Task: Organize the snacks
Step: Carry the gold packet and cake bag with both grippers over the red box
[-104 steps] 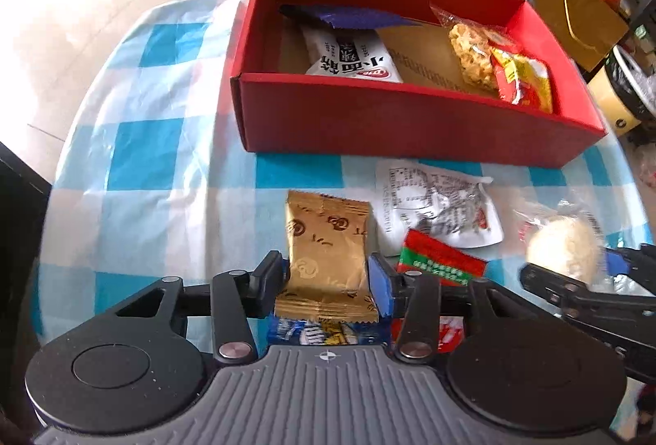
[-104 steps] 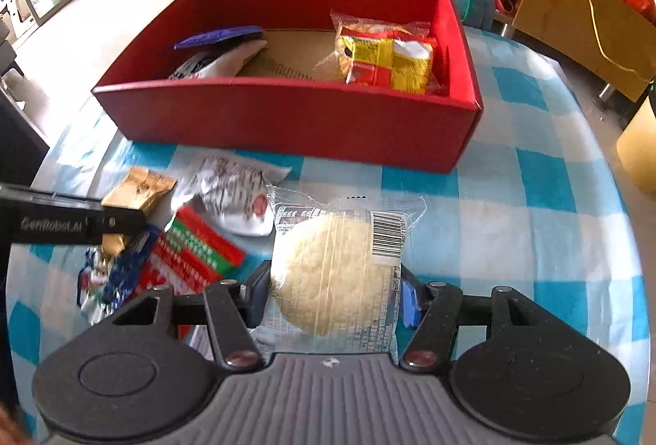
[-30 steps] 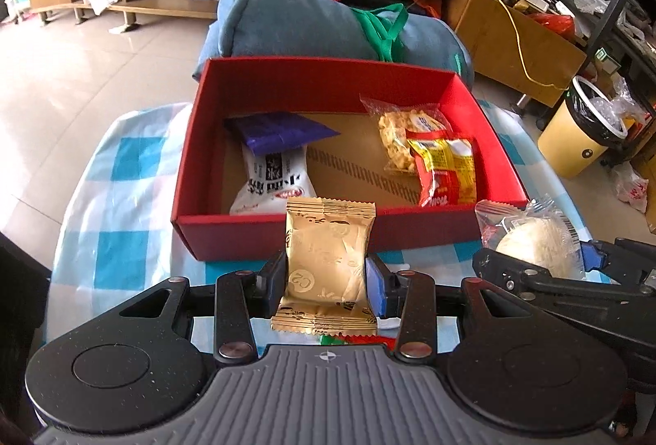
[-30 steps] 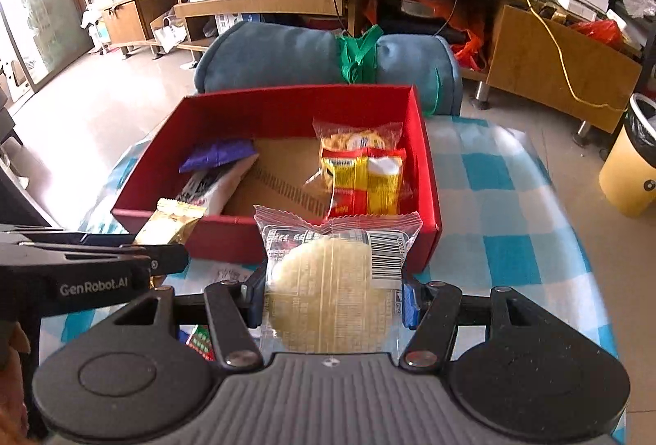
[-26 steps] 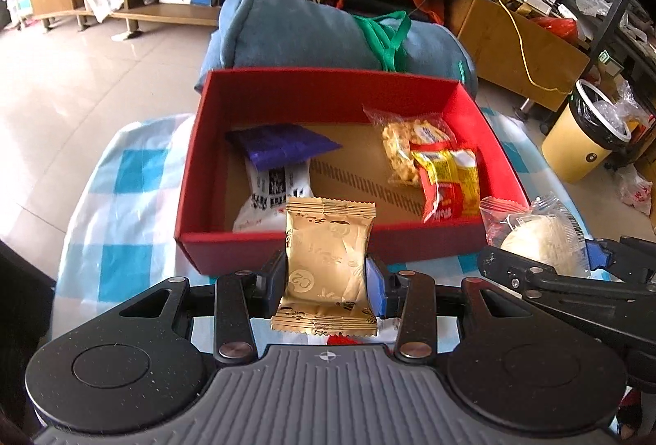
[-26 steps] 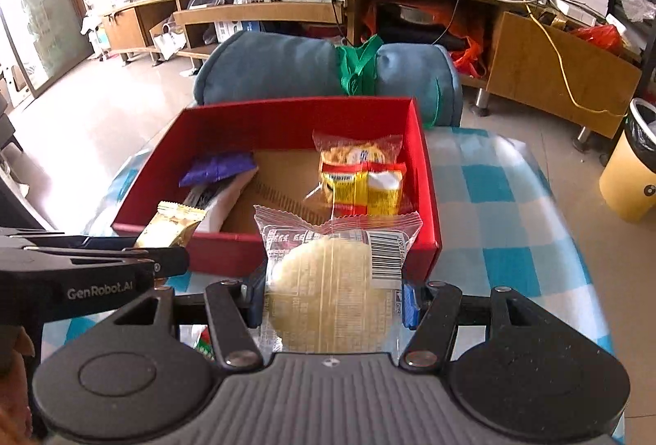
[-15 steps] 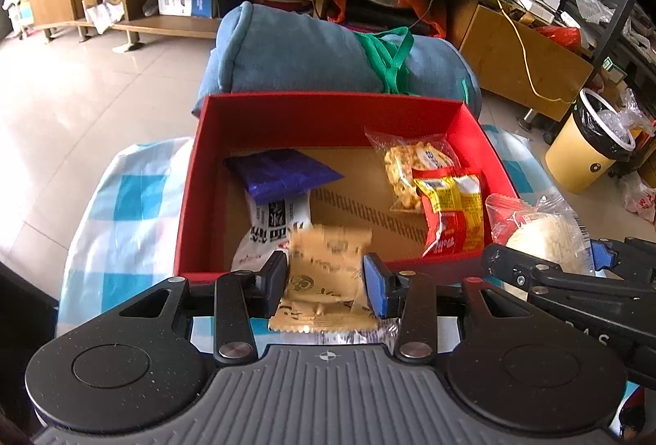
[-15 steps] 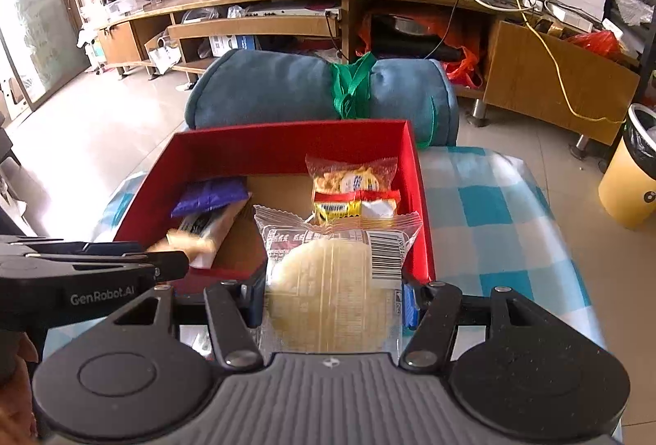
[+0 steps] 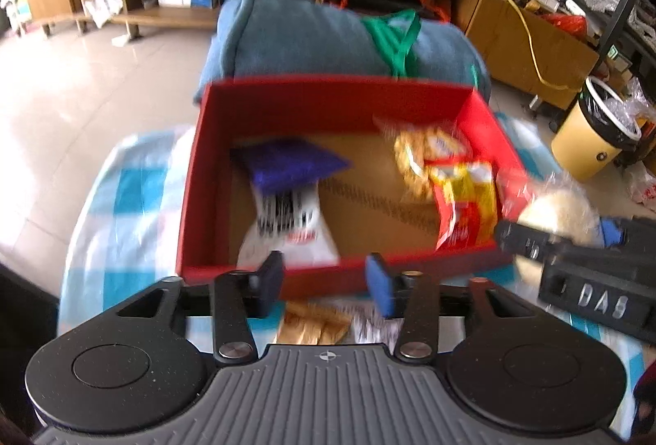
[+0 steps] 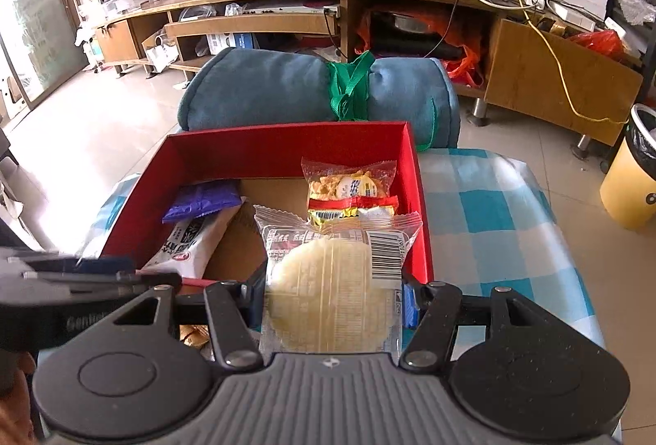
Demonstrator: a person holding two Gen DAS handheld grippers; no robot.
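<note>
Left hand-held gripper, angled down at the red box, jaws opening and empty; the gold packet, gripped a second ago, now lies on the counter below. Right hand-held gripper, likewise angled down, still clamps the rice cake at the box's near wall.

Left gripper jaws opening and empty, right gripper clamped tight

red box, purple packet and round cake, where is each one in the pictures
red box (image 10: pixel 287 150): right wrist view, inner face of the far wall
purple packet (image 10: pixel 203 201): right wrist view, middle of the wrapper
round cake (image 10: pixel 328 289): right wrist view, centre of the cake, inside its clear wrapper
</note>
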